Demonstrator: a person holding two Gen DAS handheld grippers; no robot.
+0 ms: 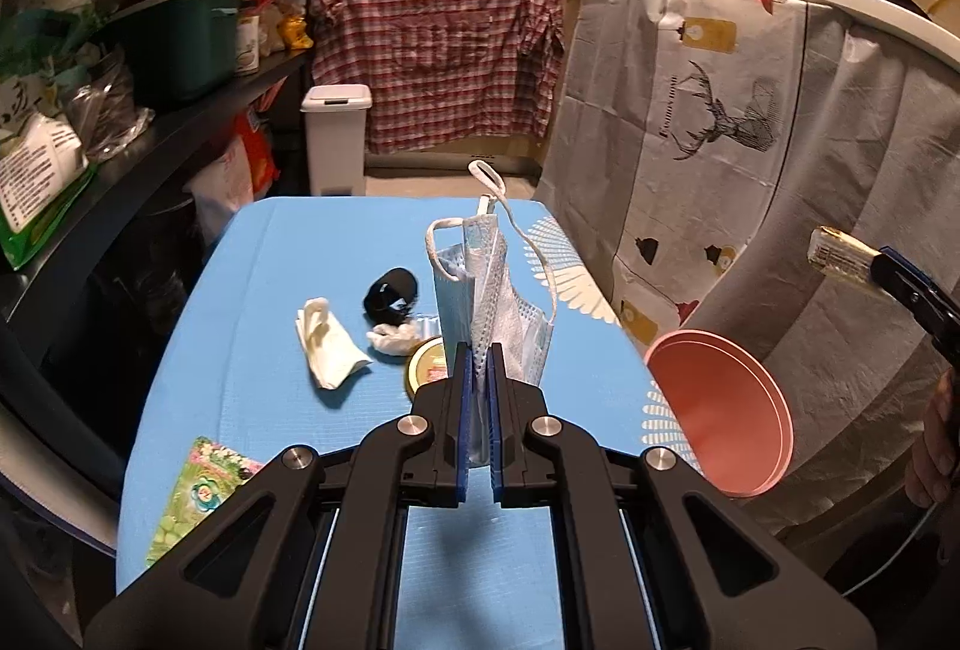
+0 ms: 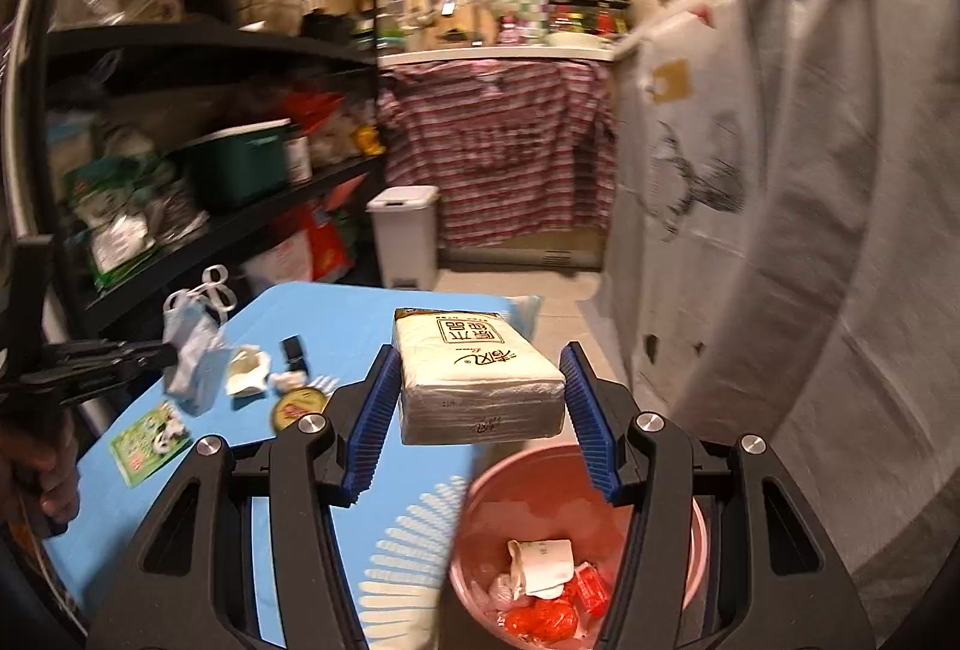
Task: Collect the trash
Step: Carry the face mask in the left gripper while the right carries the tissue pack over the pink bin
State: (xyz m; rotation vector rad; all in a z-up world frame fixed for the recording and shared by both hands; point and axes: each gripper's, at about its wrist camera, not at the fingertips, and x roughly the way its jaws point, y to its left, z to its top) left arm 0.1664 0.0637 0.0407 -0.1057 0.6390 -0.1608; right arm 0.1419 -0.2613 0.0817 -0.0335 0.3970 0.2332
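The left gripper (image 1: 478, 386) has its jaws clamped on a crumpled pale-blue face mask (image 1: 489, 290), held above the blue counter (image 1: 252, 350). The right gripper (image 2: 480, 410) has jaws spread around a white plastic-wrapped tissue pack (image 2: 480, 374), apparently dropping toward the pink round bin (image 2: 699, 524) at 6 o'clock. Best clear right first, then carry the mask over.

Chinese print on tissue pack (image 2: 480, 374)

Soft pleated nonwoven face mask (image 1: 480, 284). Crumpled white paper tissue (image 1: 327, 344). Glossy plastic-wrapped tissue pack (image 2: 477, 374). Smooth matt pink plastic bin (image 2: 480, 494). Matt blue cloth over table (image 1: 270, 290). Shiny metal jar lid (image 1: 427, 367). Ribbed blue rubber on jaws.
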